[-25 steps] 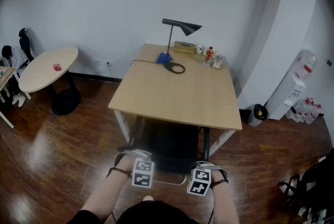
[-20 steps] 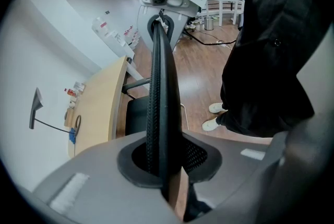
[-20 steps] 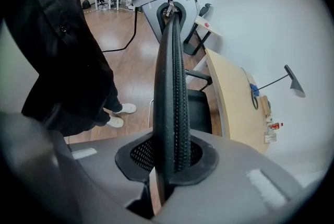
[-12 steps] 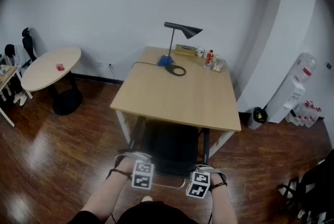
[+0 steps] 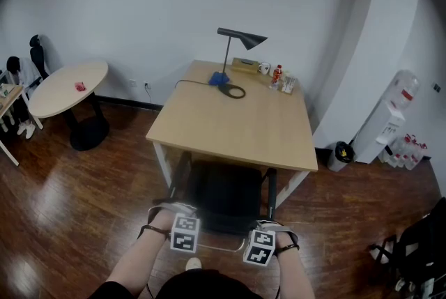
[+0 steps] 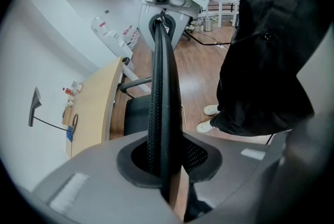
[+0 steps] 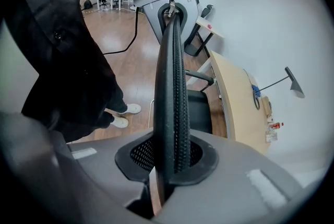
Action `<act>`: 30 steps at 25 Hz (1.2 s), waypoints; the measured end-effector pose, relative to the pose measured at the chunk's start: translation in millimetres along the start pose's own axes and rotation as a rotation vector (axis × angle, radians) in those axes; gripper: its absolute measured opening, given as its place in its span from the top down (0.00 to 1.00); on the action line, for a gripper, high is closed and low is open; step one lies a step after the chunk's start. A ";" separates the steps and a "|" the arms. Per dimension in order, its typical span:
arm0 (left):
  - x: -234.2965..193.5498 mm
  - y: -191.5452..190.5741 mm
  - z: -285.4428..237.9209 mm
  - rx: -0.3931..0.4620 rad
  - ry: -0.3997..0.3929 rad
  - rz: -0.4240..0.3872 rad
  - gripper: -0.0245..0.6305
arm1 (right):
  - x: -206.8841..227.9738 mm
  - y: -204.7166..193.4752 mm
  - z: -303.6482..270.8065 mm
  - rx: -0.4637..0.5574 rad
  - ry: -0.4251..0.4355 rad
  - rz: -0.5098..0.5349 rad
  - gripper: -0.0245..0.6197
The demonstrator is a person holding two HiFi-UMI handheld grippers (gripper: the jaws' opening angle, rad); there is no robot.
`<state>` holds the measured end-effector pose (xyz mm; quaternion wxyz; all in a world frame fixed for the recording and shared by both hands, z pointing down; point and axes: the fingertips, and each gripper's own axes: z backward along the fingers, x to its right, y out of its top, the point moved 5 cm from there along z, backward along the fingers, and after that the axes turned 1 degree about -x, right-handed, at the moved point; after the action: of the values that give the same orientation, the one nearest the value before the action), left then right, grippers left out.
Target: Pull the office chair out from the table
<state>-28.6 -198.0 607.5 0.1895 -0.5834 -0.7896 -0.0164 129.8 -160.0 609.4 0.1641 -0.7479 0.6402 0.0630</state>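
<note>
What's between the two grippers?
The office chair's black backrest rim runs from the left gripper to the right gripper, clamped by both; each gripper view shows it.

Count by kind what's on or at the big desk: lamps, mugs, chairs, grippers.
lamp: 1
mug: 1
chair: 1
grippers: 2, left gripper and right gripper, both clamped on the chair's back
Total: 5

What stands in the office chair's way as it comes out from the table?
Only the person holding it: their shoe is on the floor just behind the office chair. Nothing else visible blocks it.
</note>
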 end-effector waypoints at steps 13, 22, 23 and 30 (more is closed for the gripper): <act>26.4 6.9 9.6 0.003 0.014 0.001 0.85 | -28.0 -0.8 10.9 -0.001 -0.006 0.019 0.87; 47.3 8.7 17.1 0.011 0.014 -0.023 0.86 | -49.4 2.9 18.3 -0.025 0.023 -0.012 0.85; 47.9 7.8 18.2 0.013 0.017 -0.028 0.86 | -50.1 4.2 19.1 -0.024 0.023 -0.024 0.85; 68.3 12.0 24.5 0.013 -0.004 -0.018 0.86 | -69.6 4.8 26.5 -0.012 0.032 -0.049 0.84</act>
<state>-41.3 -125.6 604.1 0.1916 -0.5749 -0.7954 -0.0118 116.2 -86.8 604.8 0.1508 -0.7652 0.6238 0.0509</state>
